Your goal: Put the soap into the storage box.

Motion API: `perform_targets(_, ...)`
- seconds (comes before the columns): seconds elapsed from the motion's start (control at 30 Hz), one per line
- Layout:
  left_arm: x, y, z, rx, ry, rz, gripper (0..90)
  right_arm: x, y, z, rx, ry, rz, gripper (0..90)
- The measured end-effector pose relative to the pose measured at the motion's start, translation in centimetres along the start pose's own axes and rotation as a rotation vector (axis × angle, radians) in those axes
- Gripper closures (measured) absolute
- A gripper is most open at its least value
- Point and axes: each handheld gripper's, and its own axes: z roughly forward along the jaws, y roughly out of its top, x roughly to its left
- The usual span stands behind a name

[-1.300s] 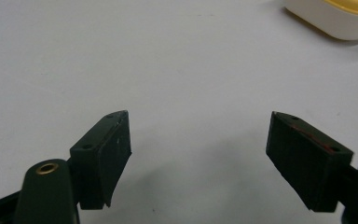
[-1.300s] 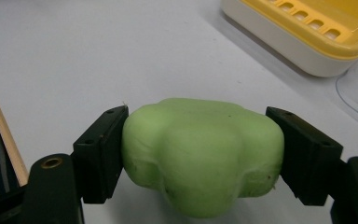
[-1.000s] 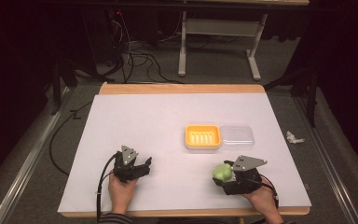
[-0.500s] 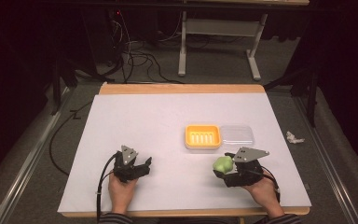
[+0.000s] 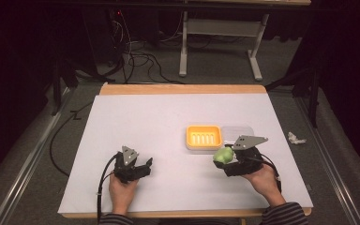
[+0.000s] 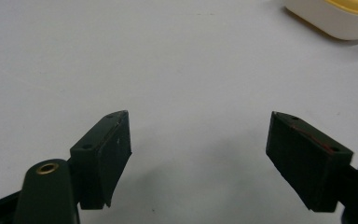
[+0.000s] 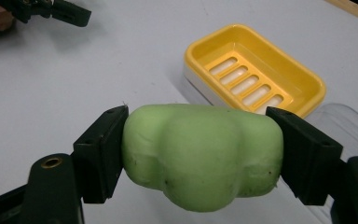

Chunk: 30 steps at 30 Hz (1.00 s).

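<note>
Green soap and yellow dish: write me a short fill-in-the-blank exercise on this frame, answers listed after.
1. The right gripper is shut on a soap bar whose colour is ____.
2. The slotted soap dish on the table is coloured ____.
3. The jaws of the left gripper stand ____, with nothing between them.
4. Beside the dish, on the side away from the left gripper, lies a lid that is ____.

Missing words: green; yellow; open; clear

text: none legible | labels: none (no brands or numbers either)
</note>
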Motion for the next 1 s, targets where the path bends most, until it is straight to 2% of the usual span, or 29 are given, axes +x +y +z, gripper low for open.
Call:
perform_targets(0.43,0.0,0.0,0.0,0.001,-0.001,0.000,22.6,-1.5,2.0,0.4,-0.008,0.002,0.044,25.5)
perform_targets(0.57,0.0,0.0,0.0,-0.001,-0.002,-0.003,22.6,-2.1,2.7,0.8,-0.004,-0.003,0.044,25.5)
perform_targets(1.0,0.0,0.0,0.0,0.002,-0.003,0.001,22.6,-3.5,3.7,2.1,0.006,-0.001,0.092,25.5)
